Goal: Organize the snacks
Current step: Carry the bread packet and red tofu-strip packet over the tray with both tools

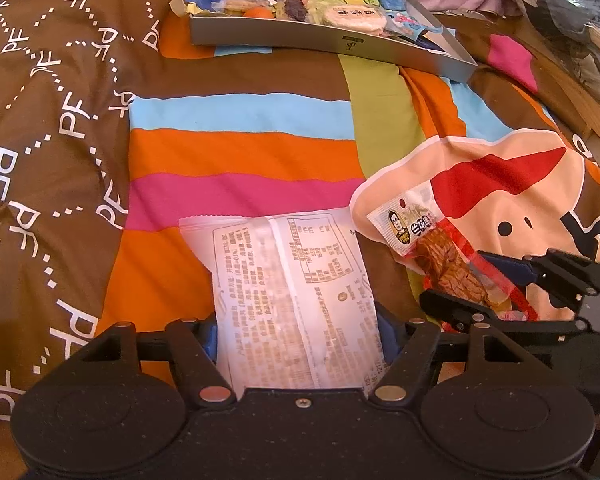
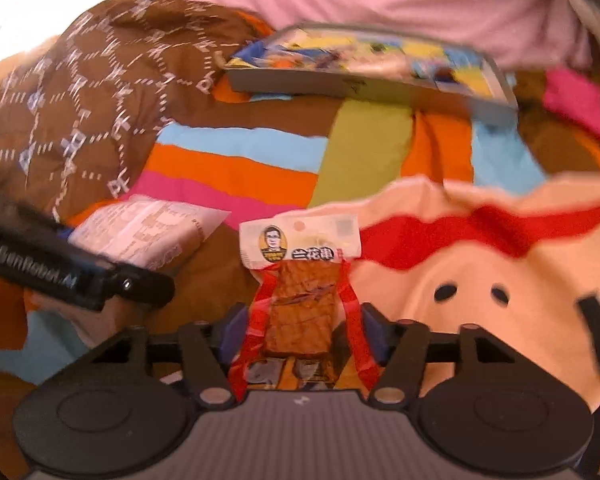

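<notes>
Clamped in my left gripper (image 1: 300, 340) is a white snack packet (image 1: 288, 280); my right gripper (image 2: 300, 336) pinches a dried tofu packet (image 2: 300, 300). Both hang over the bed toward the snack box (image 1: 340, 46); slick wrappers could slip out.

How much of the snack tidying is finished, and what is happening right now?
Several snacks already lie in the grey box at the far side of the quilt. In hand: the left gripper holds a white packet, and the right gripper holds a red-edged snack pack. Left to do: both packs have yet to go into the box.
</notes>
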### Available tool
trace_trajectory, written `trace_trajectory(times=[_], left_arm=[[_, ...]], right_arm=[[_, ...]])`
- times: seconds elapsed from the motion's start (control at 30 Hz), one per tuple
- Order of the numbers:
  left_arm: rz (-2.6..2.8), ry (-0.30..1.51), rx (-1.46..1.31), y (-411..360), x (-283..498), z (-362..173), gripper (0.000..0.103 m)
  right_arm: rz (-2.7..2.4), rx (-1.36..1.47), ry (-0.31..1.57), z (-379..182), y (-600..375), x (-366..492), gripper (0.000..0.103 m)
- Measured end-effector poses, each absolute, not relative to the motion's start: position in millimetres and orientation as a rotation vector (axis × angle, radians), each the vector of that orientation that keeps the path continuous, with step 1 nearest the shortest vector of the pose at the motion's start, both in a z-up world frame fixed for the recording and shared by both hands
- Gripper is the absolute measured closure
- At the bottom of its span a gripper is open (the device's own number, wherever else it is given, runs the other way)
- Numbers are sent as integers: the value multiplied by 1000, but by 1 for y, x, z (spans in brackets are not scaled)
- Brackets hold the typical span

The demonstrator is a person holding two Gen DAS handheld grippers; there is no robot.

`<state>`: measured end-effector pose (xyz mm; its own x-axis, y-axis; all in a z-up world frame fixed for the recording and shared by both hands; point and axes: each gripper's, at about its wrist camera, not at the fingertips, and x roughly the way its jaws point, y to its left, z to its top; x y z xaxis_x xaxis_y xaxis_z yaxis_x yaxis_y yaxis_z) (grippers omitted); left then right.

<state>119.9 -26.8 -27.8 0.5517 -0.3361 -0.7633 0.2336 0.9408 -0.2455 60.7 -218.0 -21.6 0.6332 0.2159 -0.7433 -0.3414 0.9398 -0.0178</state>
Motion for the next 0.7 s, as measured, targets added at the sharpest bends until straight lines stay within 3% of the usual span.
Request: trace_trajectory(times=[0.17, 0.23, 0.3, 0.43, 0.53, 0.7], left_arm=[[-337, 930, -119, -28, 121, -28, 32], [-336, 930, -122, -28, 121, -28, 32], [-334, 929, -123, -28, 121, -28, 32], [-336, 921, -124, -27, 121, -27, 33], [-342, 904, -118, -28, 119, -25, 34], [-351, 877, -99, -30, 113, -22, 34]], right_arm=[[351, -66, 837, -25, -226, 67, 24], [355, -106, 834, -28, -221, 65, 25], [352, -147, 830, -29, -217, 63, 35], [356, -183, 824, -28, -213, 60, 37], [370, -250, 772, -20, -207, 52, 56], [360, -365, 742, -21, -195, 44, 56]])
